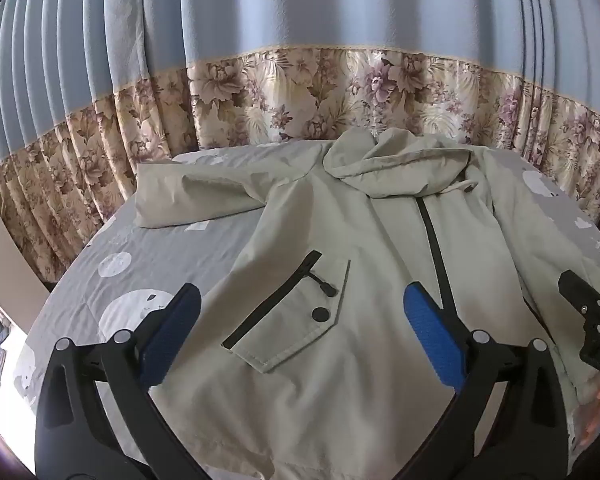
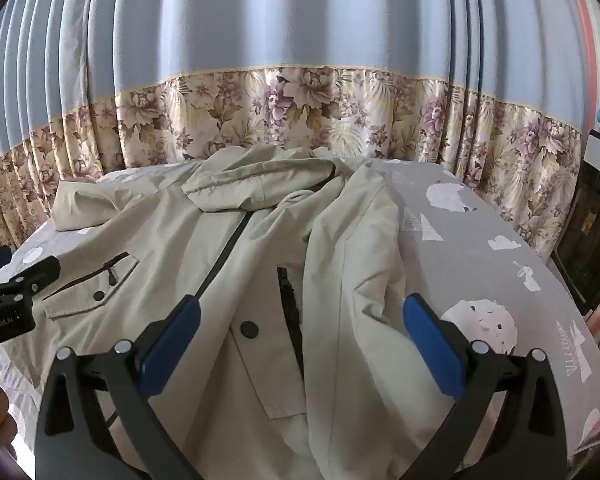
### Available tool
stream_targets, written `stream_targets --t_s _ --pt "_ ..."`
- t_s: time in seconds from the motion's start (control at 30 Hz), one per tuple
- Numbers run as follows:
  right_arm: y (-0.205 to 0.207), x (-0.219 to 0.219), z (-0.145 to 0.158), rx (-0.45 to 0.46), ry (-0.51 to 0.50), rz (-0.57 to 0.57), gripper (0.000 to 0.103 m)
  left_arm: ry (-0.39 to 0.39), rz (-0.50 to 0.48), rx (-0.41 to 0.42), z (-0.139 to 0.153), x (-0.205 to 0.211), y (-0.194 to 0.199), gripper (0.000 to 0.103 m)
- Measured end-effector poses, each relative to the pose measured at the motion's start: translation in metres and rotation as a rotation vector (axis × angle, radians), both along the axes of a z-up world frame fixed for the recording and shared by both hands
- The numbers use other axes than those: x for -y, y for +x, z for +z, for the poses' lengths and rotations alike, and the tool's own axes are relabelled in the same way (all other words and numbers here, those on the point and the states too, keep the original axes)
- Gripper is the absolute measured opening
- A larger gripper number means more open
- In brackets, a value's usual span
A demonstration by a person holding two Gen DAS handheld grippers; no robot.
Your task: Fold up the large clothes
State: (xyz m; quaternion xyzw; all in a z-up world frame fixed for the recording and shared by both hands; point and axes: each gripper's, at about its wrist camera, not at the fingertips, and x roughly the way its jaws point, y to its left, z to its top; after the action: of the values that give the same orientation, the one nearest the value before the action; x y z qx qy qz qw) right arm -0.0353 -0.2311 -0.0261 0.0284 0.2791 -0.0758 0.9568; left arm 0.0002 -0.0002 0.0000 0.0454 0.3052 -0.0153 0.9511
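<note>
**Both grippers wide open over the jacket on the bed**

From your left wrist camera: your left hand-held gripper (image 1: 302,312) is spread wide and grips nothing. Its two blue pads (image 1: 432,340) hang above the pale green jacket (image 1: 340,240). The jacket lies flat on the bed (image 1: 160,248), front side up, with its hood (image 1: 400,160) at the far end by the curtain (image 1: 300,40). One sleeve (image 1: 192,196) sticks out to the left across the grey sheet. A chest pocket (image 1: 292,312) with a black zip and a round black button sits between your two fingers. The long black front zip (image 1: 434,248) runs down toward the right finger. At the right edge you can see part of your other hand-held gripper (image 1: 588,300).

From your right wrist camera: your right hand-held gripper (image 2: 302,312) is spread wide too, with nothing in it. It hangs above the right half of the jacket (image 2: 340,260). The cloth there is bunched up in big folds. Another black zip (image 2: 290,304) and a round black button (image 2: 249,329) show between the fingers. The grey sheet with white animal shapes (image 2: 480,320) shows to the right. The left hand-held gripper (image 2: 24,280) pokes in from the left edge.
</note>
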Motion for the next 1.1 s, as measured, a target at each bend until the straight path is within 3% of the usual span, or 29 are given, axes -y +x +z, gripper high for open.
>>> stream_targets --t_s 1.1 --pt "-0.0012 0.0033 0.0041 0.009 -0.001 -0.005 0.101 0.016 0.021 0.016 -0.0077 -0.0086 0.0022 0.1"
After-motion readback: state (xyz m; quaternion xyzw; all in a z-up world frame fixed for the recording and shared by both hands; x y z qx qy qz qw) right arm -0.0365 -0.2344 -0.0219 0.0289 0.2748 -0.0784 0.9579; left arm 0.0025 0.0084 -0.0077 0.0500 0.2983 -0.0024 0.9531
